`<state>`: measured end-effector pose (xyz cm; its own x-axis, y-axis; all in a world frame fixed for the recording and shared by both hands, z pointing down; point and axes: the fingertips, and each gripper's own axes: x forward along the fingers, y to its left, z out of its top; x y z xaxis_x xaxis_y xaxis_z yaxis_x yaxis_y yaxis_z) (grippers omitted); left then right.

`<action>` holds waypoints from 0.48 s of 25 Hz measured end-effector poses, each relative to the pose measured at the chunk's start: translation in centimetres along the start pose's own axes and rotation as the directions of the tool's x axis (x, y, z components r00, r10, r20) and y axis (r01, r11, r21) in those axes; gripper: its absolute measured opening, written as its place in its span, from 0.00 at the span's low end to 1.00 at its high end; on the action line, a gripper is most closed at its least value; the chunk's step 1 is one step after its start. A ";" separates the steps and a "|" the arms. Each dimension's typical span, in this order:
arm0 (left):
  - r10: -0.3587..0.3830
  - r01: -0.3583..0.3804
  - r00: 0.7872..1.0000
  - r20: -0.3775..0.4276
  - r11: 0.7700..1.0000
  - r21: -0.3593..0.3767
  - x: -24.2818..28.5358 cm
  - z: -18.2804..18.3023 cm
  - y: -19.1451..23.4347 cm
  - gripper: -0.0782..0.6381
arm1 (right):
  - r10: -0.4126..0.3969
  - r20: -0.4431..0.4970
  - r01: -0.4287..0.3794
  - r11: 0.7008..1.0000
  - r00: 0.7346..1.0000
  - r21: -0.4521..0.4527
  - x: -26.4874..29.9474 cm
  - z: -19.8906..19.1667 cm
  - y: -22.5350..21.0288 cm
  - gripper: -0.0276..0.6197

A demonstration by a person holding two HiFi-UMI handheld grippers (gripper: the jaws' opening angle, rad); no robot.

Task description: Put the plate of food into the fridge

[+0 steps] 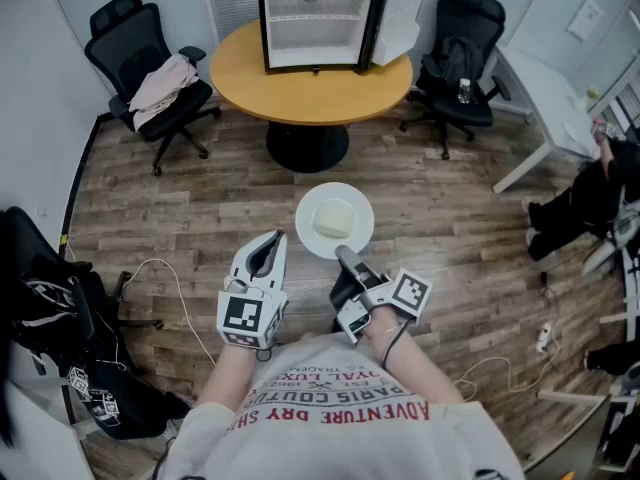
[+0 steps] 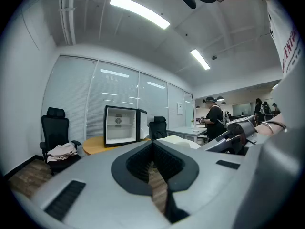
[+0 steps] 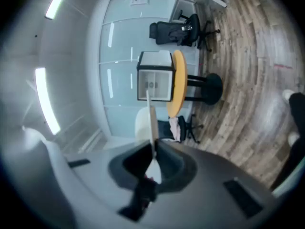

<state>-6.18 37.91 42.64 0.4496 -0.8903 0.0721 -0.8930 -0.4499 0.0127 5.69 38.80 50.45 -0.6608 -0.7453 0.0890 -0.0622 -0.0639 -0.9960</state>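
Wood-plank floor [image 1: 200, 203]; one round worktop [image 1: 300, 93] carries one open fridge [image 1: 315, 18], with two office chairs [image 1: 135, 48] flanking it. The right tool [image 1: 343, 255] clamps the rim of the single plate [image 1: 360, 208] of food [image 1: 330, 220] above the floor, well apart from the fridge. The left tool [image 1: 270, 243] is closed and empty.

Head camera looked steeply down, fridge [image 1: 316, 20] far at 12 o'clock. Cameras on left tool [image 1: 270, 243] and right tool [image 1: 342, 255] looked level, the right rolled sideways; all shared fridge and table [image 1: 311, 93].

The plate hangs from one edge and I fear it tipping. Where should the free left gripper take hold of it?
Probably the thin rim on the left of the plate, with the left gripper coming in level from that side. The plate lies flat, the food sits in its middle, and the right gripper pinches the near rim.
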 end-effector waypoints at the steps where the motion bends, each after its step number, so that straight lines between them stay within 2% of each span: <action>1: 0.005 -0.005 1.000 -0.002 1.000 0.002 0.0 0.1 0.1 0.15 | -0.002 -0.001 0.002 1.000 1.000 0.002 0.0 0.0 0.0 0.10; 12: 0.000 0.000 1.000 -0.002 1.000 -0.008 0.1 -0.3 0.3 0.15 | -0.026 -0.003 0.026 1.000 1.000 -0.009 0.2 -0.2 -0.3 0.10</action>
<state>-6.38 37.75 42.93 0.4492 -0.8903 0.0743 -0.8933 -0.4490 0.0204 5.46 38.80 50.73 -0.6610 -0.7415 0.1146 -0.0861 -0.0768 -0.9933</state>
